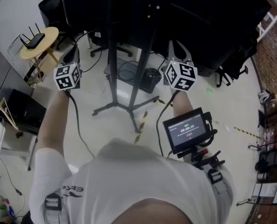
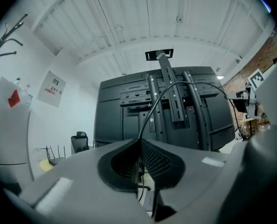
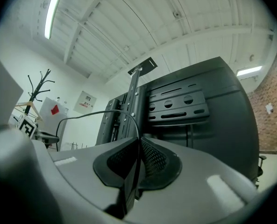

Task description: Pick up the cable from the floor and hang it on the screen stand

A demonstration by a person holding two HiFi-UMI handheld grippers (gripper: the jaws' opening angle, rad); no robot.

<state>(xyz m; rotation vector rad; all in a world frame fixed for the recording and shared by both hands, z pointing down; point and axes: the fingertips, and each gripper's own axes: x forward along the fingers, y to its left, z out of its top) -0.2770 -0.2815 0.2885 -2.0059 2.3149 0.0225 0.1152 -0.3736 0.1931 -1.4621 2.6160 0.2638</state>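
A thin black cable (image 2: 162, 92) spans between my two grippers, both raised in front of the back of the black screen (image 2: 129, 106) on its wheeled stand (image 1: 111, 55). The left gripper (image 2: 140, 146) is shut on the cable, which arcs up and right toward the right gripper's marker cube (image 2: 256, 78). The right gripper (image 3: 139, 146) is shut on the same cable (image 3: 96, 112), which curves away to the left. In the head view the left gripper (image 1: 71, 56) and right gripper (image 1: 178, 54) flank the stand's posts. Slack cable (image 1: 77, 120) hangs past the left arm to the floor.
A round yellow table with a router (image 1: 39, 41) and an office chair (image 1: 52, 6) stand at far left. A black box (image 1: 150, 78) and coiled wire lie on the stand's base. Black chairs (image 1: 231, 69) sit at right, a coat rack (image 3: 38, 85) by the wall.
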